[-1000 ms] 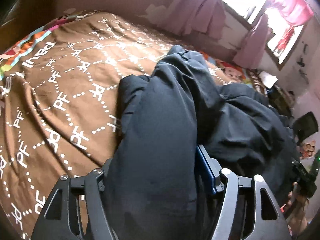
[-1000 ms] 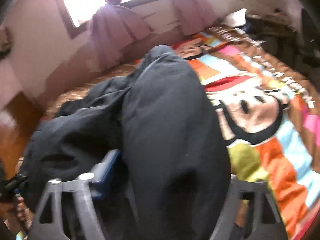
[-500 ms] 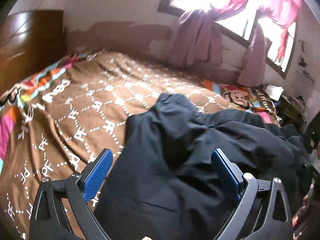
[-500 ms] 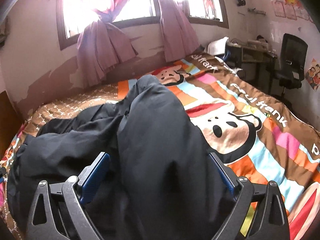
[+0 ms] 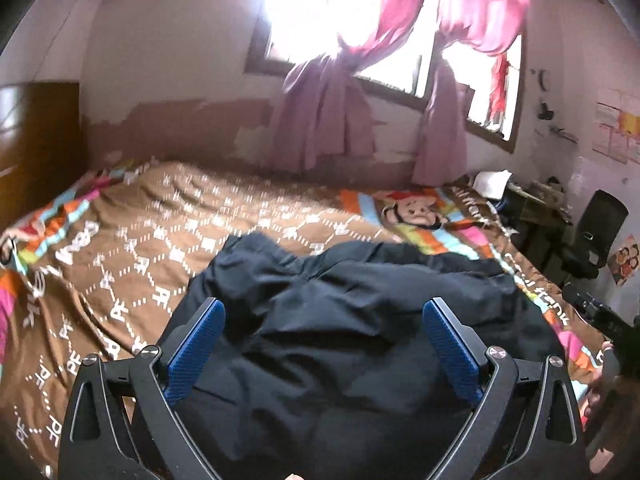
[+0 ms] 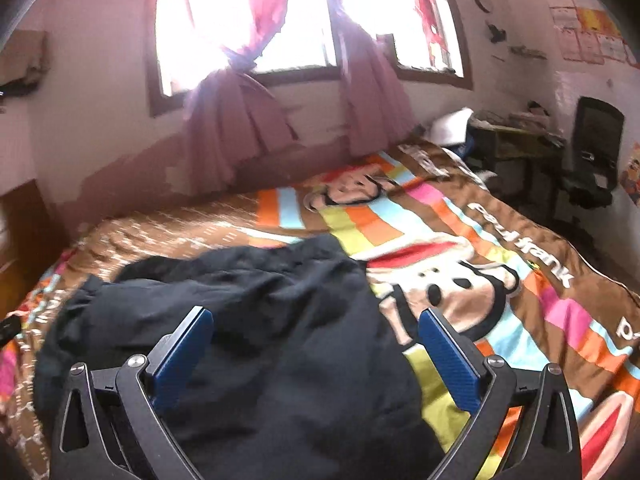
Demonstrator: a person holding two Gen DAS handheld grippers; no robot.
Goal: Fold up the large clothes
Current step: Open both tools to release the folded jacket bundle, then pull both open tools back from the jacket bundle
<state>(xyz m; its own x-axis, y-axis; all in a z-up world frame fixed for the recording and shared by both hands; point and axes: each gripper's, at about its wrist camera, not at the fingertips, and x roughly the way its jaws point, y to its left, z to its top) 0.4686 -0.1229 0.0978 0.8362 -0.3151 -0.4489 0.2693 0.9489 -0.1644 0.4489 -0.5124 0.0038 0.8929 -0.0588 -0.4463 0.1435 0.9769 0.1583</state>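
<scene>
Your left gripper [image 5: 323, 322] and right gripper [image 6: 315, 328] both have their fingers spread wide, holding nothing, having just opened. Beyond them, the dark garment [image 5: 352, 320] lies crumpled on the bed [image 5: 160, 220], below the curtained window [image 5: 360, 32].

The left hand-held gripper [image 5: 323, 334] and the right hand-held gripper [image 6: 316, 344] are each showing black triangular-cutout frames, silver screws at the pivots and blue textured pads [image 5: 195, 354] on both fingers.

Garment [image 5: 352, 336]: large, dark navy, rumpled in loose folds. Lies heaped on the bedspread [image 5: 168, 236], at its near edge.
</scene>
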